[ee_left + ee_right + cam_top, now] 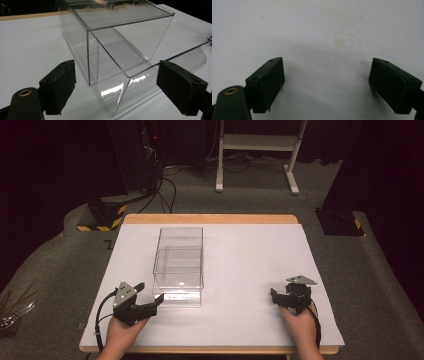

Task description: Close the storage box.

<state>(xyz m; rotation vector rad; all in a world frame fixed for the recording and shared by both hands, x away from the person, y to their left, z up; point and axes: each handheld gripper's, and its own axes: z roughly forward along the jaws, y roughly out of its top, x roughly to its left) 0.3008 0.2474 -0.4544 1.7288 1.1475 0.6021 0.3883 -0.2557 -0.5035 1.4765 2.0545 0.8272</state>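
Observation:
A clear plastic box [179,265] stands on the white table cover [240,255], left of centre. In the left gripper view its near corner [88,57] rises between and beyond the jaws, with a curved clear flap at its base. My left gripper [150,296] is open, its jaws aimed at the box's near left corner and not touching it. My right gripper [275,296] rests low at the table's right front, open with nothing between its pads [268,82].
The table's wooden edge [210,218] shows at the back and front. Beyond it stand a white metal frame [260,150], cables, and a yellow-black striped base [102,215] on grey carpet. Thin sticks [15,307] lie at far left.

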